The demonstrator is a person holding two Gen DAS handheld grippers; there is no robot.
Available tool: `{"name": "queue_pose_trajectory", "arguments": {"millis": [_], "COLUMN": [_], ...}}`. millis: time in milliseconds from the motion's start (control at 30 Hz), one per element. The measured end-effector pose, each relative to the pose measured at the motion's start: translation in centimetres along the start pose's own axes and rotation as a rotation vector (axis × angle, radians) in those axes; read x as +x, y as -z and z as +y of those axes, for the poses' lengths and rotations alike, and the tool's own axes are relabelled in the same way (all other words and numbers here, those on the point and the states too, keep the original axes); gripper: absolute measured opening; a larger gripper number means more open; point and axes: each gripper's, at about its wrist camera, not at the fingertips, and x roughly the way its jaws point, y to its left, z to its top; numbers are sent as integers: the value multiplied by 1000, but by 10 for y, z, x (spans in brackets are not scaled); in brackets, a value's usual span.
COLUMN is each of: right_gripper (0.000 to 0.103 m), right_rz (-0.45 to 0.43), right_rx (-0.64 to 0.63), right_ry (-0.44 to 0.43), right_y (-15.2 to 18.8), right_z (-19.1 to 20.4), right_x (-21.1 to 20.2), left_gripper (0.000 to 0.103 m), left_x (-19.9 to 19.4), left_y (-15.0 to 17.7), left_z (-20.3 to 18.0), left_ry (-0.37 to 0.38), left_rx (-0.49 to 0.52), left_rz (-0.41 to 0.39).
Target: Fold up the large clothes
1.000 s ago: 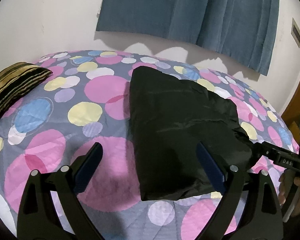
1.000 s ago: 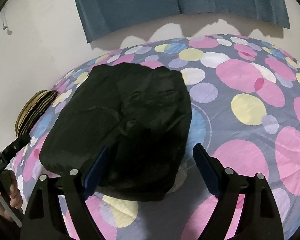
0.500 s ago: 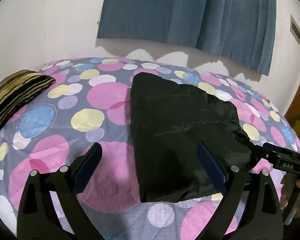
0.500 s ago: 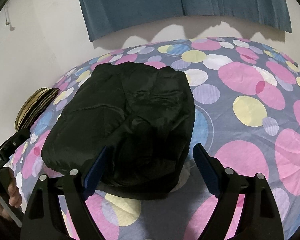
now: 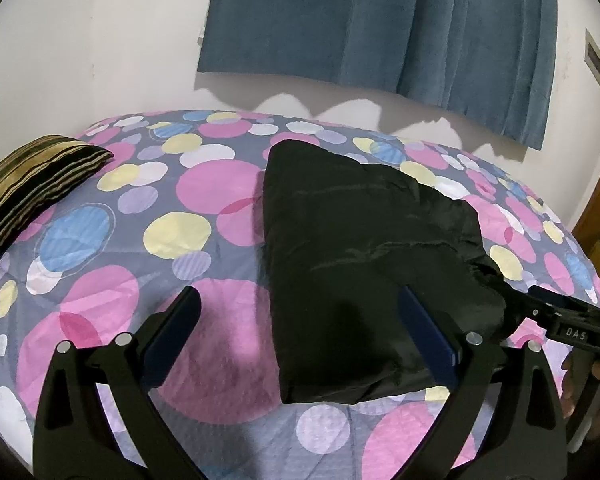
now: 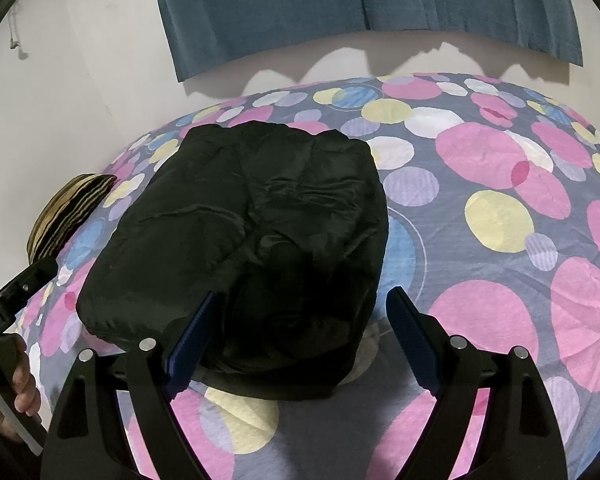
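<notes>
A black puffy garment [image 5: 364,256] lies folded into a compact bundle on the polka-dot bed; it also shows in the right wrist view [image 6: 252,240]. My left gripper [image 5: 300,316] is open and empty, raised above the bundle's near left edge. My right gripper [image 6: 300,312] is open and empty, above the bundle's near right end. The right gripper's body shows at the right edge of the left wrist view [image 5: 568,320], and the left gripper's body at the left edge of the right wrist view [image 6: 8,300].
The bed cover [image 5: 100,240] has pink, yellow and blue circles. A striped brown pillow [image 5: 32,184] lies at the bed's left end, also in the right wrist view [image 6: 68,208]. A white wall and blue curtain [image 5: 380,20] stand behind the bed.
Both grippers have drawn back and risen slightly from the bundle, staying open. The garment has not moved.
</notes>
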Motion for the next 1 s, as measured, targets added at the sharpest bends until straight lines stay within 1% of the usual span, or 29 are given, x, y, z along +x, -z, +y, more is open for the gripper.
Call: {"name": "queue_pose_trajectory", "arguments": {"millis": [267,400,633,1000], "right_gripper": [84,84,84,84], "right_rz": [-4,-3,-4,-4], "right_rx": [7,6,9,9], "right_ry": [12,11,12,13], "right_y": [0,0,0,1], "right_z": [-2,-2,-2,-1], "right_x": [0,0,0,1], "left_gripper": [99,99,99,99], "left_x": [2,1,0,-2], "left_y": [1,2,3,5], "left_z": [1,-1,-2,-7], "left_ry": [-5,-26,-18,-29], "left_rx": [1,15,21,27], "left_rz": [-2,-15,-17,-14]}}
